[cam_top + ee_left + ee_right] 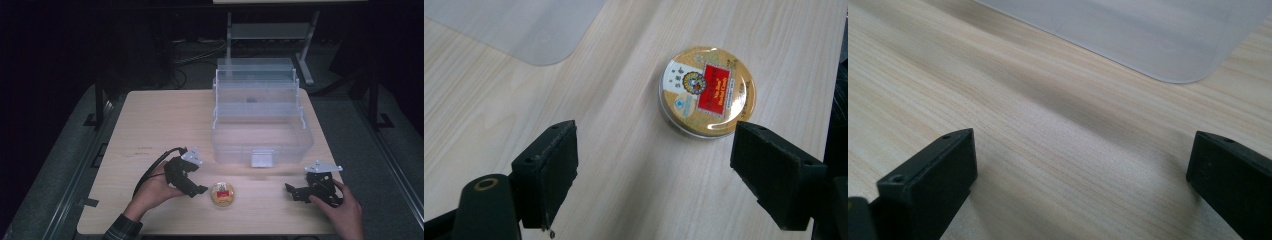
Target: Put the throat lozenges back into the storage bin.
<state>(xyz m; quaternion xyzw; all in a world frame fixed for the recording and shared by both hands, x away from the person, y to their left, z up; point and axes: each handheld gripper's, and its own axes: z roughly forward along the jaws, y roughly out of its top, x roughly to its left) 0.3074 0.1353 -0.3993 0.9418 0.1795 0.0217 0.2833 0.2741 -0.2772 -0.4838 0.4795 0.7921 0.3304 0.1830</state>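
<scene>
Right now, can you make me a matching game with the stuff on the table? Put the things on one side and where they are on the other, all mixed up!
Things:
1. round tin
2. clear box
3. left claw
4. right claw

Places or states:
A. at the back of the table, tiers opened up
B. open, just left of the tin
C. open, near the table's right front, bare wood ahead
D. flat near the front edge, gold lid with red label

Pairs: 1-D, 2-A, 3-B, 4-C
</scene>
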